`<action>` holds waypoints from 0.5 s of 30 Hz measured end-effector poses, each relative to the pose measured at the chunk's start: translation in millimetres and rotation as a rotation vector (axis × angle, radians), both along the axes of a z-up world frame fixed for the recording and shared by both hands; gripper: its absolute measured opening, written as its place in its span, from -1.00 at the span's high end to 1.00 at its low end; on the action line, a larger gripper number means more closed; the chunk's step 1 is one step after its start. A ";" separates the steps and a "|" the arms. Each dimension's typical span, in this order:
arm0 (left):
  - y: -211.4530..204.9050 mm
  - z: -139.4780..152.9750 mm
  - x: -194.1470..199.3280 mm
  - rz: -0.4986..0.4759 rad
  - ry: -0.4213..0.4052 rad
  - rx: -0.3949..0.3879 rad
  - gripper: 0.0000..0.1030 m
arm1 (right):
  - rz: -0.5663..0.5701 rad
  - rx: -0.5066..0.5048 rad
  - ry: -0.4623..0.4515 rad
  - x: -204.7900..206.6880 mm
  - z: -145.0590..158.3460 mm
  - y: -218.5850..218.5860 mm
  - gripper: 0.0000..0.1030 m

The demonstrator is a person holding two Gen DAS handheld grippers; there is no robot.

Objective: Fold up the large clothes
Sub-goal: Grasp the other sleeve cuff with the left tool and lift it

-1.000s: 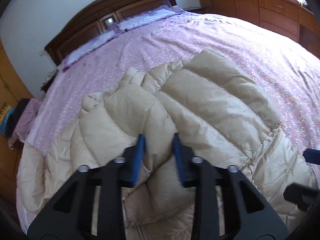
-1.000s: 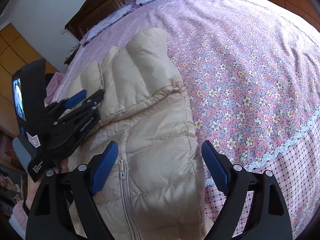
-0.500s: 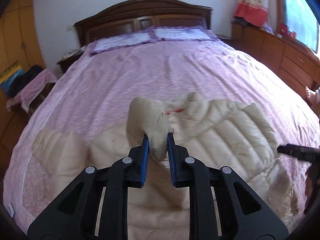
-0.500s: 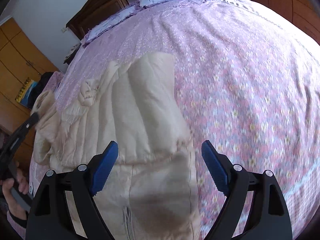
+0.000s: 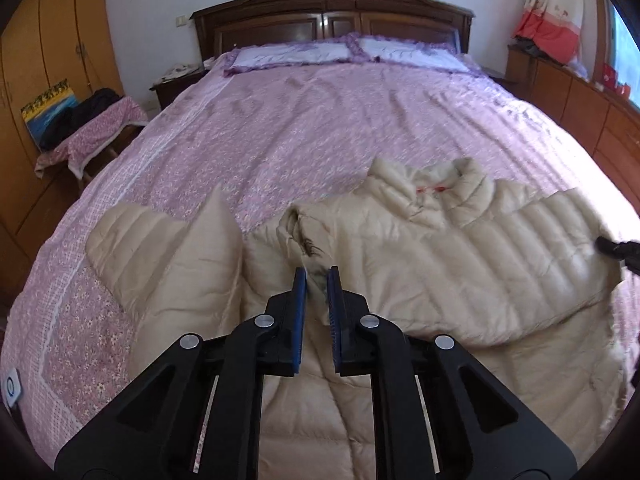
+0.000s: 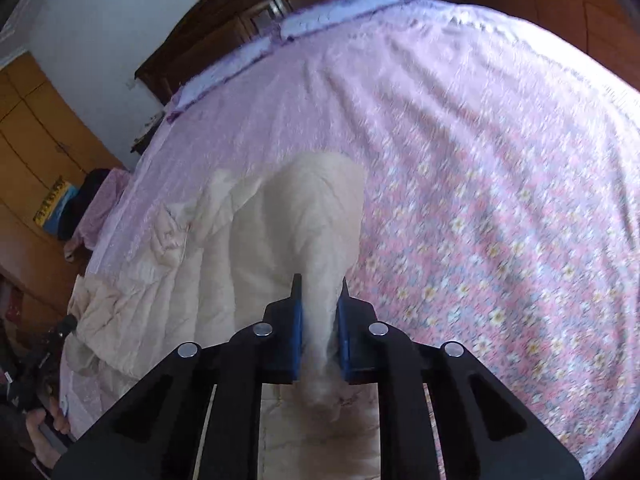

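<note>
A beige puffer jacket [image 5: 420, 272] lies on the pink floral bedspread [image 5: 320, 120], collar toward the headboard. My left gripper [image 5: 316, 280] is shut on a fold of the jacket near its left shoulder, with the left sleeve [image 5: 168, 248] spread to the left. My right gripper [image 6: 320, 292] is shut on the jacket's right sleeve [image 6: 304, 232], which runs away from the fingers. The right gripper's tip shows at the right edge of the left wrist view [image 5: 616, 248]. The left gripper shows at the lower left of the right wrist view [image 6: 44, 352].
A dark wooden headboard [image 5: 332, 12] and two pillows [image 5: 348, 50] are at the bed's far end. A stool with clothes [image 5: 92, 128] and an orange wardrobe [image 5: 48, 60] stand left of the bed. Wooden cabinets [image 5: 580, 100] run along the right.
The right gripper has closed from wide open onto the right sleeve. The left gripper keeps its hold on the fold and has drawn back, and the left sleeve now lies spread out.
</note>
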State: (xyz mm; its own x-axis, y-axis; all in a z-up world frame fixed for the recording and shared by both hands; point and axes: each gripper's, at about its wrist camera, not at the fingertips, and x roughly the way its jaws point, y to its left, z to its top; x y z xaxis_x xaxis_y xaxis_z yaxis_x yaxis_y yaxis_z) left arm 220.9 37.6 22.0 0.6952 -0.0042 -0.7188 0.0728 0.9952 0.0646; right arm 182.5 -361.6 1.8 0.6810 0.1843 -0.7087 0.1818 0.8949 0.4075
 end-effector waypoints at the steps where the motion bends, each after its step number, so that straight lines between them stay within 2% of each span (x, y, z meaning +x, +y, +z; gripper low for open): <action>1: 1.1 -8.7 3.8 0.010 0.023 0.001 0.79 | -0.009 -0.006 0.007 2.0 -3.2 -0.6 0.72; 9: 13.6 -65.1 20.7 0.053 0.158 0.003 0.79 | -0.013 -0.069 0.072 9.7 -33.1 4.6 0.72; 14: 11.3 -69.1 17.3 0.048 0.165 0.003 0.79 | -0.008 -0.108 0.089 10.0 -35.1 10.2 0.69; 15: 10.5 -67.4 16.0 0.045 0.168 0.004 0.70 | -0.011 -0.110 0.090 8.9 -34.3 10.7 0.67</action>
State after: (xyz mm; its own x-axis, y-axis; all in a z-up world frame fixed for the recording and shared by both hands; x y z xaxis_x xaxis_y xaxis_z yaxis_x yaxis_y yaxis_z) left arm 236.9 48.1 -45.4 0.5650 0.0277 -0.8246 0.0381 0.9975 0.0597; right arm 191.5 -350.8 -32.5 0.6150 0.0947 -0.7828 0.2233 0.9312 0.2881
